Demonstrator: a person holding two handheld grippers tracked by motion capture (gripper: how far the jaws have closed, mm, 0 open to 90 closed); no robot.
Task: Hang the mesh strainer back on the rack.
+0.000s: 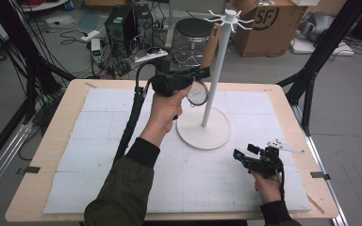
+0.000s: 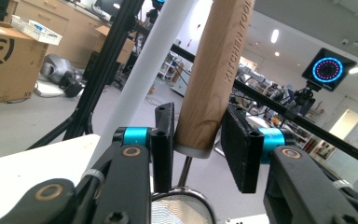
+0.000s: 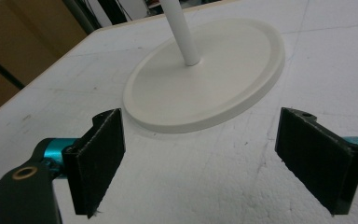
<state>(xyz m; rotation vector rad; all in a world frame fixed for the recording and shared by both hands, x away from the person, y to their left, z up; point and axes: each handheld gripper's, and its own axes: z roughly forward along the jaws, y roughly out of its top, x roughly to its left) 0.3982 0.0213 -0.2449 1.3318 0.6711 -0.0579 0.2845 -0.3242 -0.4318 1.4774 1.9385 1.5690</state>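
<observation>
Two tools over a counter (image 1: 61,136) topped with white foam sheet (image 1: 122,155). Left tool (image 1: 205,72) raised above the far middle of the counter, level, reaching right toward a white stand (image 1: 219,61). Set around the wooden handle (image 2: 214,70) of a strainer (image 1: 198,94), with the handle between both black pads. Slim gap visible beside the right-hand pad in the left gripper view, so opened a little, not clamped. Strainer hanging upright just left of the stand's pole, handle end up near the crown of hooks (image 1: 229,18), mesh bowl (image 2: 182,210) low, below the tool. Inside of the bowl too cut off to judge.

Right tool (image 1: 238,154) low at the near right of the counter, held just over the foam, jaws spread wide with nothing between them, pointed toward the stand's round base (image 1: 193,129). Base flat on the foam, right of centre, apart from that tool.

One cardboard box (image 1: 264,23) on the floor beyond the far right edge, flaps up, contents impossible to make out. Round stool (image 1: 193,28) on the floor behind the stand.
</observation>
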